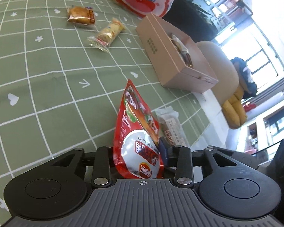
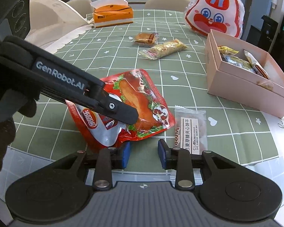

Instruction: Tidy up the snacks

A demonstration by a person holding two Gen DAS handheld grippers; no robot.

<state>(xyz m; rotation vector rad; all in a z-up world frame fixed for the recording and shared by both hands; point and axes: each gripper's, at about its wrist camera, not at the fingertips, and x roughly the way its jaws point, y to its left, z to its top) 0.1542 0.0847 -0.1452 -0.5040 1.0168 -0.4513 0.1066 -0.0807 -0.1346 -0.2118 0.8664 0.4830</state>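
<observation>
Our left gripper has its jaws clamped on the red roast-duck pouch, the pads pressing its silver-labelled end. In the right wrist view one left finger lies across the pouch's face. The pouch is tilted up off the cloth at that gripped end, its long axis running away from us toward the pink box, printed drumstick uppermost.

Our right gripper hangs just in front of the pouch's near edge; a gap shows between its blue pads, and they hold nothing, though that is about as narrow as they get. A pale biscuit packet lies flat beside the pouch, lengthwise toward us.

We see a sage-green tablecloth with a white grid and small hearts and flowers. Farther out lie a wrapped cake and a long cereal bar, the bar set crosswise. The pink box stands open with several packets inside. Behind it sits a white-and-red rabbit-face bag, and an orange tissue box stands at the far edge. Pale chairs ring the table; bright windows fill the room's side.
</observation>
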